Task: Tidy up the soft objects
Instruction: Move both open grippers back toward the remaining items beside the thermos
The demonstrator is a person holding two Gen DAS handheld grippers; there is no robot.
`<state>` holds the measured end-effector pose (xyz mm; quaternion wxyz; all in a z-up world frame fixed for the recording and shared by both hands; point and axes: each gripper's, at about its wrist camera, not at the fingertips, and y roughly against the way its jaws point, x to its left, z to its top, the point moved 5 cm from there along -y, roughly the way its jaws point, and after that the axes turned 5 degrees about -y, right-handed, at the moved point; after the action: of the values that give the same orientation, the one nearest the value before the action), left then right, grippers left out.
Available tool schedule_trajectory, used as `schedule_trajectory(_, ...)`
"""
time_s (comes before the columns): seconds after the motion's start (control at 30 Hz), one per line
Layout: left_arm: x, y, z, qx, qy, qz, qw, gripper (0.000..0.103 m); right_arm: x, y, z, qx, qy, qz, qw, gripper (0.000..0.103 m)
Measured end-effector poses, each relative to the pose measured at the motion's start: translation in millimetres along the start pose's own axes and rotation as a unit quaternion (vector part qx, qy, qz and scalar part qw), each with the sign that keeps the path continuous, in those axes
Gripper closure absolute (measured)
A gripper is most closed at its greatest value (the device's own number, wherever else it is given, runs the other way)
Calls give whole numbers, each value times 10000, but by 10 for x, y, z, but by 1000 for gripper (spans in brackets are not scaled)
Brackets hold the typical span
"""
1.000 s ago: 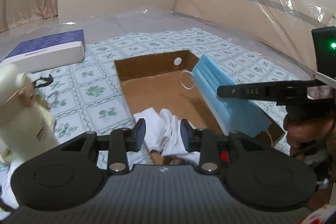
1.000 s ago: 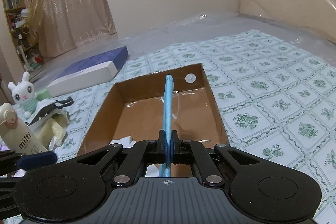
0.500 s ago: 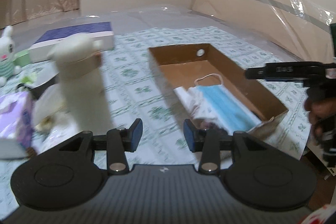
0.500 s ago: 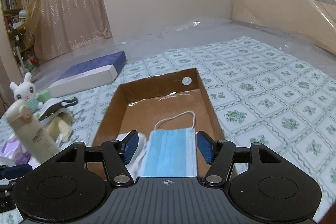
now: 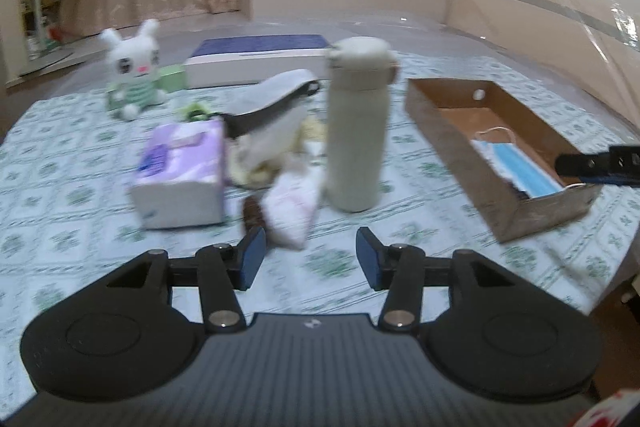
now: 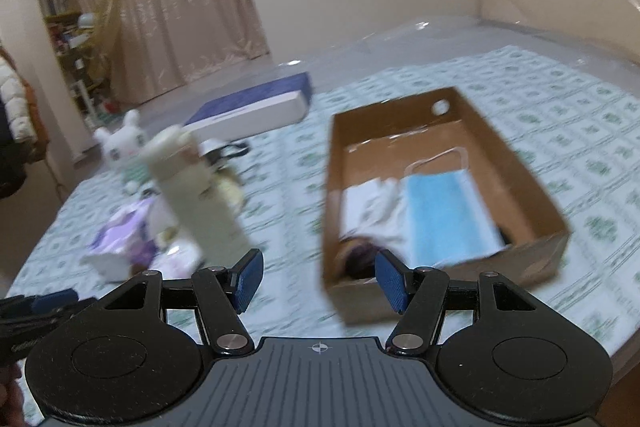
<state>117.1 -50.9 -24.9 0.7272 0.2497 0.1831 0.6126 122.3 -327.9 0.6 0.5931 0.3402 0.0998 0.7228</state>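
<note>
A brown cardboard box [image 6: 532,187] lies on the patterned cloth and holds a blue face mask [image 6: 448,211] beside white cloth [image 6: 376,211]; the box [image 5: 452,123] and mask [image 5: 516,167] also show in the left wrist view. My right gripper [image 6: 318,281] is open and empty, in front of the box's near end. My left gripper [image 5: 310,259] is open and empty, in front of a small pink-white pouch [image 5: 292,203]. A purple tissue pack [image 5: 180,175], a white bunny plush [image 5: 134,67] and a heap of cloths [image 5: 272,123] lie left of the box.
A tall cream bottle [image 5: 356,131] stands between the heap and the box. A flat blue-and-white box [image 5: 256,61] lies at the back. The right gripper's finger [image 5: 600,163] reaches in at the right edge of the left wrist view. Clear plastic sheeting rises behind the box.
The right gripper opened and let the blue mask drop into the box, then drew back. The left gripper swung left from the box toward the heap of objects.
</note>
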Motion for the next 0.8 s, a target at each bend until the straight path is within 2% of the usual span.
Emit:
schedule_trajectory(0.13,254,126,-87,-34,67,228,9997,57,313,-4,-152,141,96,171,9997,41)
schedule_trajectory(0.33,455,236,-176,-78,232,314,9992,57,620,-29,-275,275,312,306,9987,41)
schedule_trajectory(0.53,532,249,-248,-67,349,277,9990,57,738,-78,-341,344,415,293,9981,41)
schedule_trajectory(0.8,549,35,-277,-7,231,136,9996,57,784,-271,-403,480,449,245,9975,41)
